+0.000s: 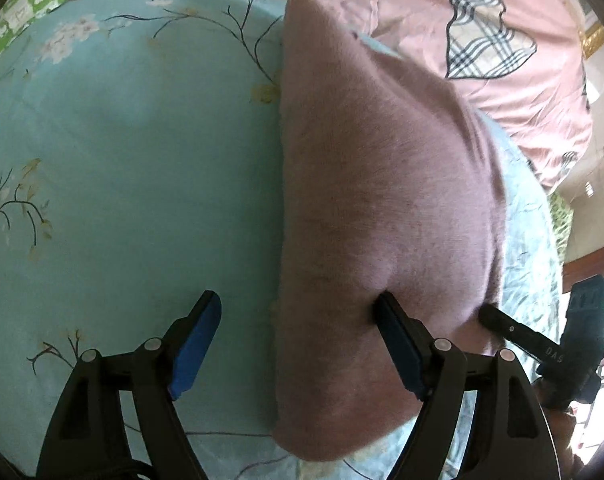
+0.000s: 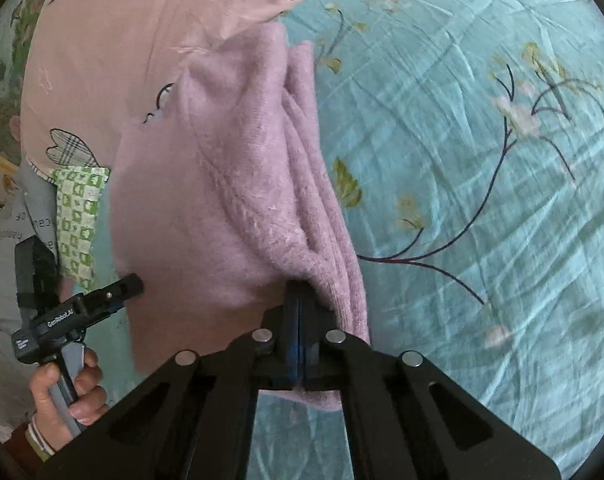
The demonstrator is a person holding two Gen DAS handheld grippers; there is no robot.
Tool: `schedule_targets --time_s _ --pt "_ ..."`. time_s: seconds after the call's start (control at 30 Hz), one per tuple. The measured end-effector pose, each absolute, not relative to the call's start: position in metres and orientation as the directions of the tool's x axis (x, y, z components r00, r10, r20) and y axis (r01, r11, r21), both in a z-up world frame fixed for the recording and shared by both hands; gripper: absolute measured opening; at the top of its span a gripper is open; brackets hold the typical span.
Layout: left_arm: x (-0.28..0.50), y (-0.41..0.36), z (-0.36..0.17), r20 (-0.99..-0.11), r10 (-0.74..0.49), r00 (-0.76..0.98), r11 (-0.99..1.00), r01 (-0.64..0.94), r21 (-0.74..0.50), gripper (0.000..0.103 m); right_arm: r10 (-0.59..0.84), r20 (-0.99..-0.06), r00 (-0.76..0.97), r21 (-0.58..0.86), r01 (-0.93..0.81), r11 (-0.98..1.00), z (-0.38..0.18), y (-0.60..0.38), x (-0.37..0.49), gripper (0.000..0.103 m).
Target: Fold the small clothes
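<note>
From the left wrist, the left gripper [image 1: 298, 336] has its jaws wide apart, one pad under the pink sweater [image 1: 381, 184]. The sweater runs long, away from the camera, over the blue flowered sheet [image 1: 122, 160]. The other tool reads "DAS" (part hidden).

From the right wrist, the right gripper [image 2: 298, 300] pinches the sweater's edge [image 2: 230, 184]. The left gripper [image 2: 130, 282] reads "GenRobot.AI".

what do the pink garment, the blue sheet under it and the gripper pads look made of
Pink garment: looks like a fuzzy knit or fleece, matte, with loose fibres standing along its folds. Blue floral sheet: thin woven fabric, probably cotton or a blend, with fine creases and a slight sheen. Left gripper pads: blue, matte, likely rubber or foam; hard to tell which.
</note>
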State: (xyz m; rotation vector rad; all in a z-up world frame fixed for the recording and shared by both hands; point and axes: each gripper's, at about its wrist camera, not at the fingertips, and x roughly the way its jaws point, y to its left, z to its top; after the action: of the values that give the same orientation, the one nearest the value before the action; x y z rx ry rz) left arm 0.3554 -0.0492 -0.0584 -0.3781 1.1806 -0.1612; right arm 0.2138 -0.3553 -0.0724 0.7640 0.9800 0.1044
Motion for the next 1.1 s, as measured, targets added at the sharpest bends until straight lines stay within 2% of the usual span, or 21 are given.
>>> schedule_targets --time_s 0.1,0.13,0.2,0.23,0.27,0.53,0.7,0.73,0.77,0.8,0.87,0.93,1.1 --pt "0.353 -0.043 -0.052 -0.846 -0.353 0.399 0.907 -0.074 -0.414 0.081 0.436 -0.672 0.598 0.662 0.220 0.717 -0.056 -0.357 0.211 0.005" --pt "0.355 -0.042 -0.051 -0.840 -0.362 0.403 0.902 -0.077 -0.426 0.081 0.432 -0.663 0.611 0.661 0.208 0.721 -0.050 -0.361 0.210 0.012" --pt "0.360 -0.039 -0.051 -0.828 -0.383 0.409 0.889 -0.082 -0.451 0.081 0.417 -0.646 0.639 0.662 0.198 0.723 -0.039 -0.367 0.213 0.037" --pt "0.364 -0.039 -0.051 -0.822 -0.394 0.411 0.882 -0.083 -0.464 0.083 0.406 -0.636 0.657 0.664 0.197 0.721 -0.035 -0.370 0.216 0.058" --pt "0.369 -0.040 -0.052 -0.820 -0.400 0.410 0.878 -0.085 -0.471 0.084 0.394 -0.628 0.671 0.663 0.197 0.722 -0.033 -0.371 0.219 0.063" --pt "0.411 -0.037 -0.074 -0.807 -0.444 0.389 0.853 -0.090 -0.513 0.095 0.444 -0.654 0.613 0.671 0.199 0.714 -0.064 -0.384 0.283 0.063" --pt "0.419 -0.039 -0.084 -0.790 -0.457 0.410 0.851 -0.058 -0.522 0.095 0.502 -0.631 0.591 0.717 0.197 0.669 -0.089 -0.390 0.304 0.061" --pt "0.420 -0.041 -0.084 -0.784 -0.463 0.414 0.850 -0.045 -0.526 0.089 0.513 -0.619 0.595 0.730 0.196 0.654 -0.092 -0.391 0.305 0.060" --pt "0.420 -0.041 -0.084 -0.757 -0.507 0.412 0.826 -0.019 -0.563 0.068 0.521 -0.612 0.596 0.738 0.194 0.646 -0.093 -0.391 0.305 0.054" --pt "0.421 -0.042 -0.085 -0.731 -0.555 0.397 0.794 -0.008 -0.608 0.058 0.541 -0.600 0.589 0.752 0.187 0.631 -0.095 -0.389 0.306 0.048" --pt "0.422 -0.040 -0.083 -0.721 -0.567 0.400 0.781 -0.020 -0.625 0.052 0.570 -0.584 0.578 0.776 0.190 0.602 -0.097 -0.388 0.307 0.034" --pt "0.416 -0.038 -0.073 -0.708 -0.571 0.414 0.778 0.001 -0.628 0.047 0.574 -0.571 0.587 0.786 0.189 0.588 -0.092 -0.386 0.302 0.029" --pt "0.389 -0.020 -0.039 -0.660 -0.592 0.462 0.751 0.019 -0.660 0.041 0.585 -0.528 0.616 0.808 0.152 0.569 -0.056 -0.374 0.285 0.026"
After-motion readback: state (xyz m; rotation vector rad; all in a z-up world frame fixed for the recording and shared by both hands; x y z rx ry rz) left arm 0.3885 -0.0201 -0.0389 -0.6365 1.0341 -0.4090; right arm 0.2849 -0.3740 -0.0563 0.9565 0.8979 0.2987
